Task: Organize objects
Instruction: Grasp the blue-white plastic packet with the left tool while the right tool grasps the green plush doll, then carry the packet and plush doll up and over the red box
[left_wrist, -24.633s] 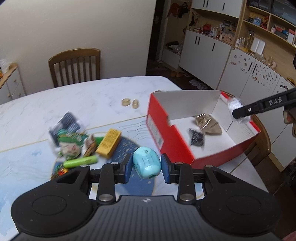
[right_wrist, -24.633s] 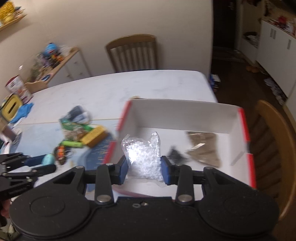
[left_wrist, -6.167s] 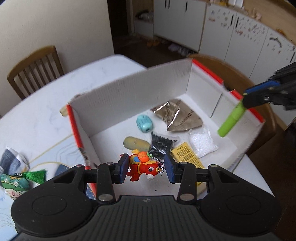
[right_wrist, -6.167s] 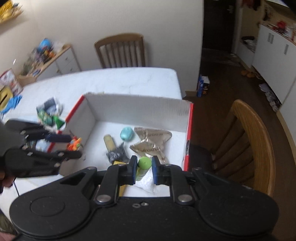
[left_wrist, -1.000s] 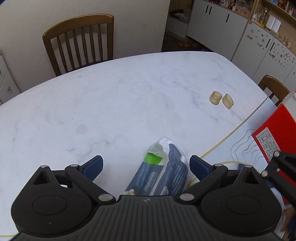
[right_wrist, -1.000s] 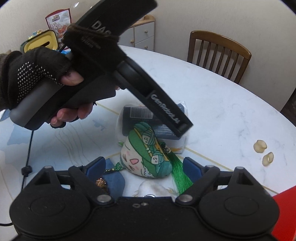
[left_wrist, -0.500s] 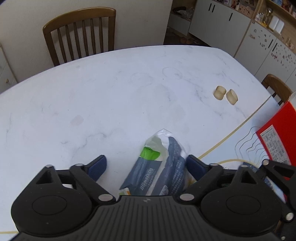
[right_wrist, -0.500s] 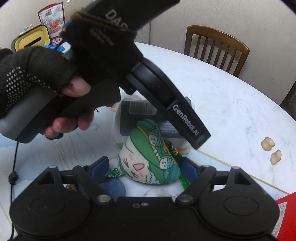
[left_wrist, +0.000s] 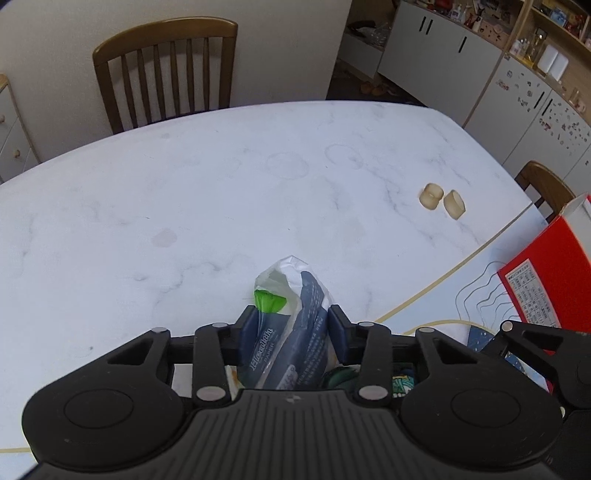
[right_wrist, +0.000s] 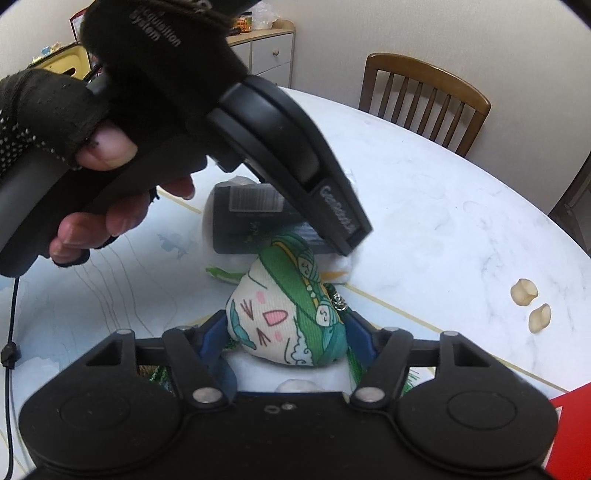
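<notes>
My left gripper (left_wrist: 291, 330) is shut on a dark blue and white tissue pack (left_wrist: 291, 332) that lies on the white marble table (left_wrist: 184, 206). The pack also shows in the right wrist view (right_wrist: 251, 218), partly hidden by the left gripper's body. My right gripper (right_wrist: 286, 341) is shut on a green and white plush doll (right_wrist: 284, 314) with a pink mouth and a green tassel. The doll lies just in front of the pack. The red box (left_wrist: 554, 273) stands at the right edge.
Two small beige rolls (left_wrist: 441, 201) lie on the table to the right; they also show in the right wrist view (right_wrist: 532, 302). A wooden chair (left_wrist: 166, 70) stands behind the table. A gloved hand (right_wrist: 55, 122) holds the left gripper. A blue patterned mat (right_wrist: 110, 266) covers the near table.
Both grippers have closed. The left fingers came in onto the tissue pack and the right fingers onto the plush doll. Both grippers also moved slightly closer to their objects.
</notes>
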